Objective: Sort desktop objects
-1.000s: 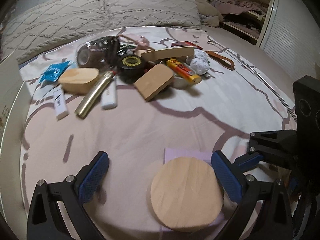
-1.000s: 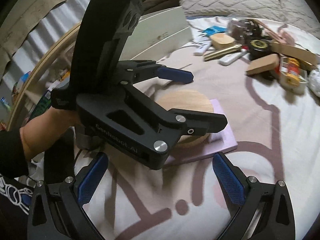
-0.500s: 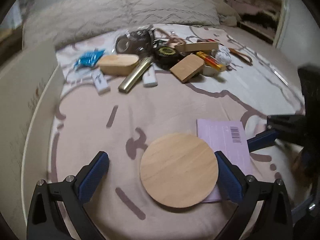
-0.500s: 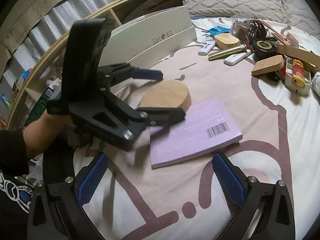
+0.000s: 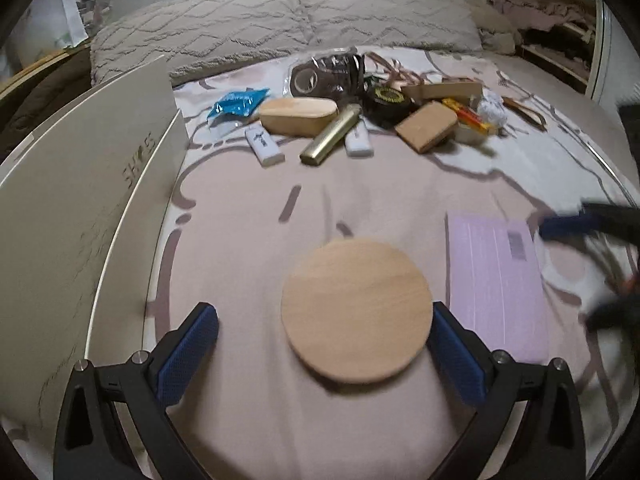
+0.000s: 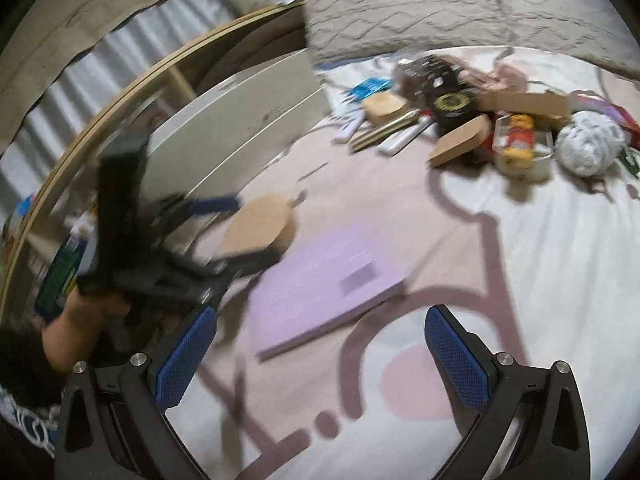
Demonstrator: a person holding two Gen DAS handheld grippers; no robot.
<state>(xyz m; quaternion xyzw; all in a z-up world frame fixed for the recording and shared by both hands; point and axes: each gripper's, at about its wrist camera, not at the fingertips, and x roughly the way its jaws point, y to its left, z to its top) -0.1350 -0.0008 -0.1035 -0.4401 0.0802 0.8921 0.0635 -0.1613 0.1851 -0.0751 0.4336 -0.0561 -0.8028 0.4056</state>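
Note:
A round wooden disc (image 5: 357, 311) lies on the bed sheet between the wide-open jaws of my left gripper (image 5: 326, 354), nearer the right pad; whether that pad touches it I cannot tell. A lilac notebook (image 5: 494, 280) lies flat just right of the disc. In the right wrist view the disc (image 6: 258, 224) and the notebook (image 6: 328, 280) lie side by side, with the blurred left gripper (image 6: 240, 226) around the disc. My right gripper (image 6: 322, 364) is open and empty over the sheet in front of the notebook.
A pile of small objects lies at the far side: a wooden case (image 5: 298, 116), a gold tube (image 5: 330, 136), white sticks (image 5: 264, 146), a wooden block (image 5: 426, 126), a black tape measure (image 5: 386, 100), a foil ball (image 5: 492, 109). A white shoe box (image 5: 80, 208) stands at the left.
The left gripper has slid the wooden disc left off the notebook onto the sheet. The right gripper has swung right and back; both views are blurred by motion.

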